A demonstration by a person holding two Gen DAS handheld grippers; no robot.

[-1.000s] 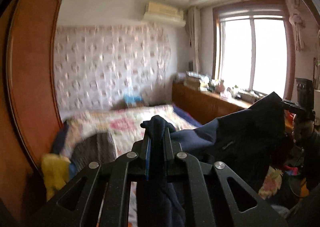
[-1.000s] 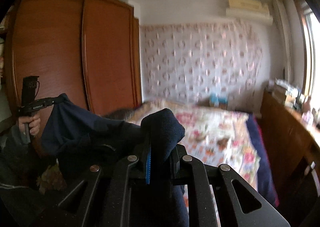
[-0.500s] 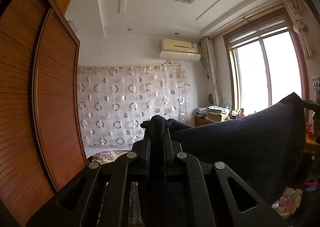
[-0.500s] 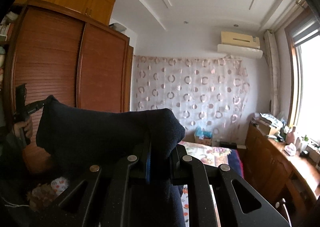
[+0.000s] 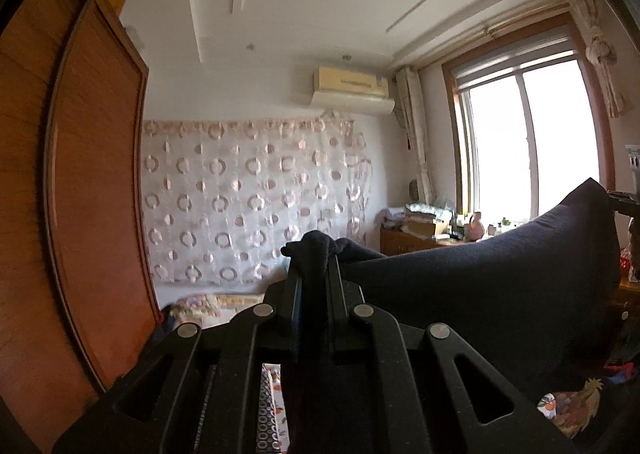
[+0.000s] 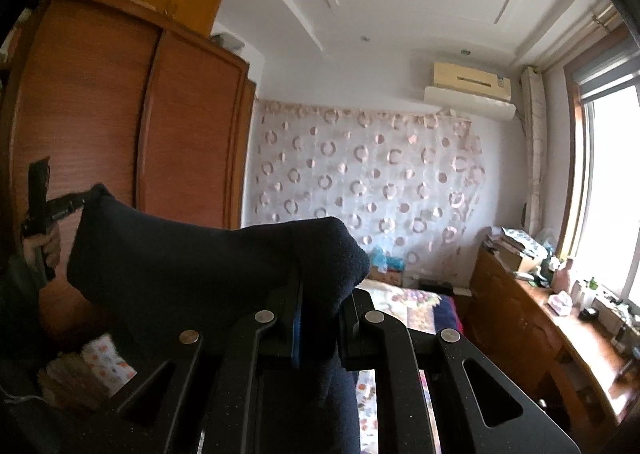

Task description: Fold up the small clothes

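Note:
A dark navy garment (image 5: 480,294) hangs stretched in the air between my two grippers. My left gripper (image 5: 314,270) is shut on one corner of it, the cloth bunched between the jaws. My right gripper (image 6: 320,286) is shut on the other corner (image 6: 208,266). In the right wrist view the left gripper (image 6: 76,200) shows at far left, held in a hand, pinching the garment's far end. In the left wrist view the right gripper (image 5: 622,200) shows at the right edge. The garment's lower part is hidden behind the gripper bodies.
A bed with a floral cover (image 6: 412,306) lies below and ahead. A brown wardrobe (image 6: 120,134) stands on the left. A wooden cabinet with clutter (image 6: 552,314) runs under the window (image 5: 528,146) on the right. A circle-patterned curtain (image 5: 248,198) covers the far wall.
Both grippers have risen and tilted upward with the garment. The bed has dropped low in both views and the ceiling now shows. The cloth now spans taut between them.

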